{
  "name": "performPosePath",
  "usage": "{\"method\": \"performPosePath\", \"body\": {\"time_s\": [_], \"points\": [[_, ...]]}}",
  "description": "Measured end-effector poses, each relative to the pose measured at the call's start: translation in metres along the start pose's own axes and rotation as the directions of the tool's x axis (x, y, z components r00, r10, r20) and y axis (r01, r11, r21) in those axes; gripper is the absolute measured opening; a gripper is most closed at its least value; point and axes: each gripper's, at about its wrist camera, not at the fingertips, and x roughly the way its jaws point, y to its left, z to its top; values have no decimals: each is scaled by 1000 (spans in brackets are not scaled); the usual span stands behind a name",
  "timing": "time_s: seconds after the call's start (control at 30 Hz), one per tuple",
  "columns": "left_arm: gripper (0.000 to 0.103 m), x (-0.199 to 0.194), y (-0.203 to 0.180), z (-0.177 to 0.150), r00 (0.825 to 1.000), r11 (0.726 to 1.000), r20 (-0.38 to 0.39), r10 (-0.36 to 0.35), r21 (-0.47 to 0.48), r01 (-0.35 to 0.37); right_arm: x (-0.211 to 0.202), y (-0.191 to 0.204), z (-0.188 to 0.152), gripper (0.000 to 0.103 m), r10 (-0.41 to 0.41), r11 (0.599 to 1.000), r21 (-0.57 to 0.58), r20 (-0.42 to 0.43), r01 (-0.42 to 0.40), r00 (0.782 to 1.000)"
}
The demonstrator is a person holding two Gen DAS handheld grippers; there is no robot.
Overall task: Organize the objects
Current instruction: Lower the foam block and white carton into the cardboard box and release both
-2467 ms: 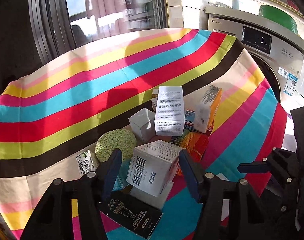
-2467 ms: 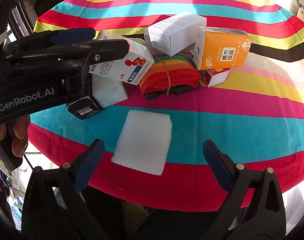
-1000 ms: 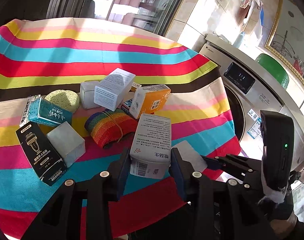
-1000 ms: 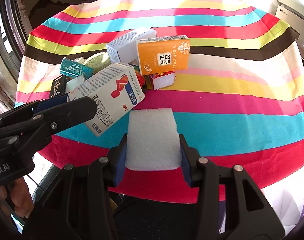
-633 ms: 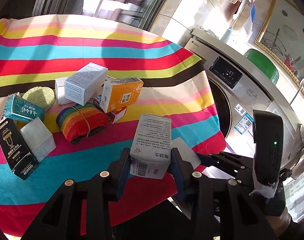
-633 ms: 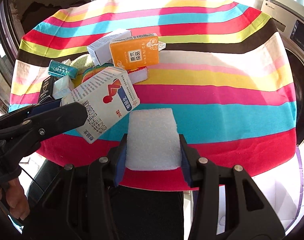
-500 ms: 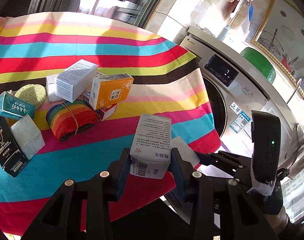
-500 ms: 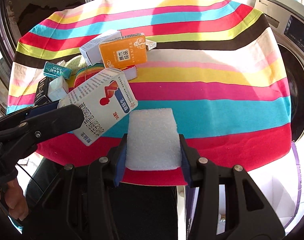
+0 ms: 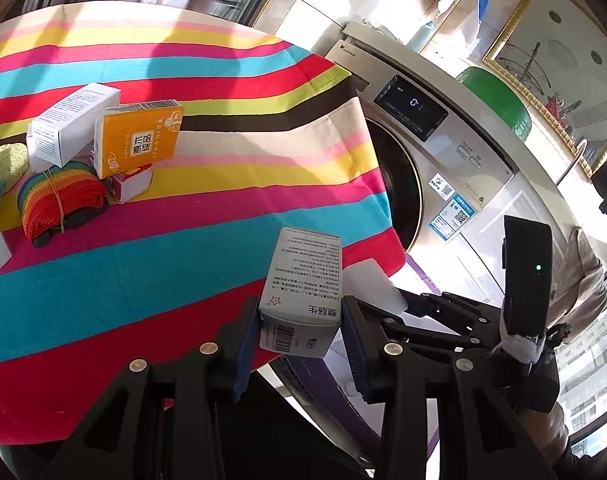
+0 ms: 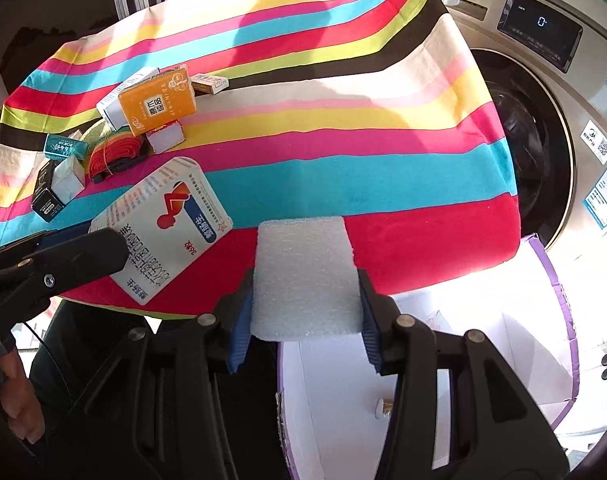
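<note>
Left gripper (image 9: 301,330) clamped on medicine box (image 9: 303,280), right gripper (image 10: 303,316) clamped on foam block (image 10: 303,276), both seemingly past the table (image 10: 423,152) edge.

Left claw (image 9: 301,334): empty above the pile earlier, now clamped on the white medicine box (image 9: 303,292), lifted past the bench (image 9: 163,248) edge.
Right claw (image 10: 305,312): earlier open around the white foam pad (image 10: 303,276) lying flat, now gripping it above the purple-edged carton (image 10: 503,360).
</note>
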Motion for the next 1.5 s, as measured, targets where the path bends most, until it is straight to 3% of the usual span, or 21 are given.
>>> {"method": "performPosePath", "body": {"time_s": [0.73, 0.8, 0.83, 0.87, 1.03, 1.27, 1.5], "points": [[43, 43, -64, -33, 986, 988, -152, -66, 127, 86, -5, -90, -49, 51, -149, 961, 217, -106, 169, 983], [44, 45, -65, -33, 984, 987, -162, -72, 130, 93, -6, -94, -52, 55, -160, 955, 232, -115, 183, 980], [45, 46, -66, -33, 984, 987, -163, -71, 133, 94, -6, -96, -52, 62, -168, 952, 238, -118, 192, 979], [45, 46, -67, -34, 984, 986, -162, -72, 137, 94, -6, -98, -53, 69, -176, 949, 242, -120, 201, 977], [45, 41, -64, -35, 987, 987, -148, -56, 144, 77, -8, -96, -51, 78, -164, 950, 248, -111, 187, 980], [56, 11, -46, -25, 999, 993, -37, 10, 121, -5, -6, -83, -44, 81, -140, 961, 227, -103, 160, 985], [59, -21, -8, -26, 993, 992, 44, 108, 56, -111, -11, -61, -34, 86, -129, 974, 176, -89, 143, 988]]}}
